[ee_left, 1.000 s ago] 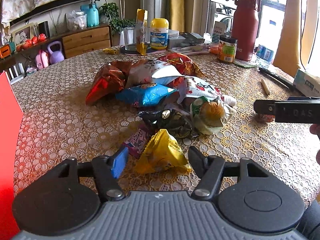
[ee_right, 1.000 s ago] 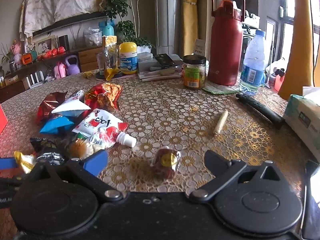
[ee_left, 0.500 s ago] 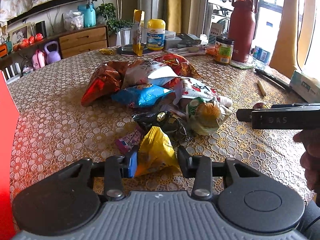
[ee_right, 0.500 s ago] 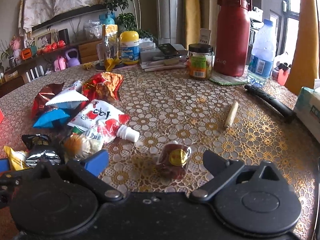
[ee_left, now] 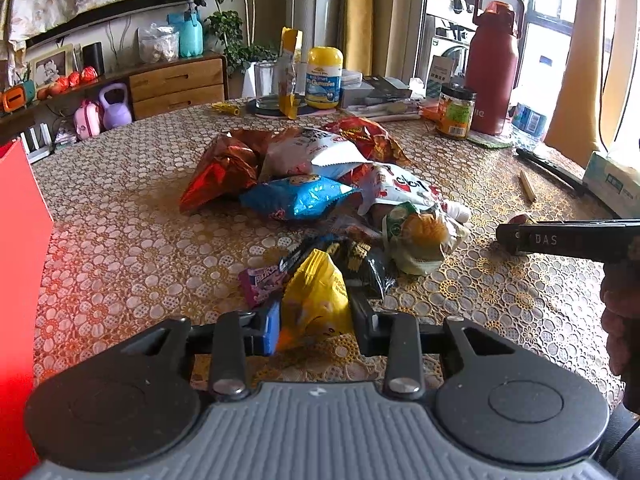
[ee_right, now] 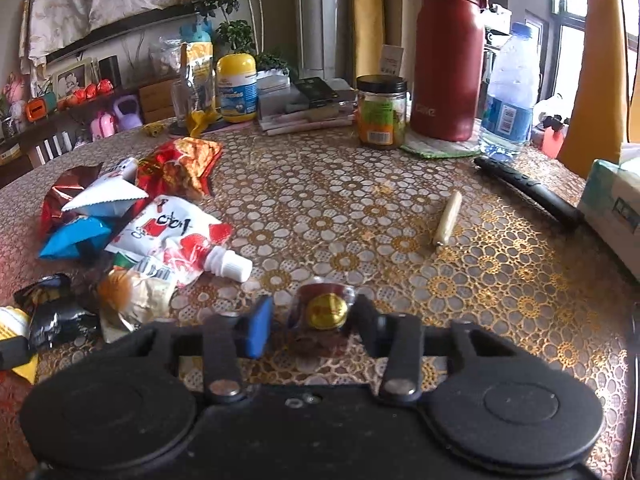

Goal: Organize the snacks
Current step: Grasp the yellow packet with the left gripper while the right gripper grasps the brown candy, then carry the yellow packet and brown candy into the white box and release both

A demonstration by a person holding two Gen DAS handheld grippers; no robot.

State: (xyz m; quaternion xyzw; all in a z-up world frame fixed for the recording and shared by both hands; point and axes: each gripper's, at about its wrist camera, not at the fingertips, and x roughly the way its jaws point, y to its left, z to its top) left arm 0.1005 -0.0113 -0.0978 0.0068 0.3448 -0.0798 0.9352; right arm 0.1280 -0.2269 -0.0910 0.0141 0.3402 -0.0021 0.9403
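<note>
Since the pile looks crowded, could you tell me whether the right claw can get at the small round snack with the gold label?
Probably yes: the small round snack with the gold label lies apart from the pile, already between the right claw's fingers, nothing blocking.

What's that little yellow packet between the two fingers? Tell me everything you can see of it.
The yellow packet is a small, puffy, glossy bag, likely plastic film, with faint print near its base. It stands tilted, its pinched top pointing up and away. It sits on the lace-patterned tablecloth, at the near edge of the snack pile, before a black packet and beside a pink one. The left gripper has its fingers on both sides of it.
</note>
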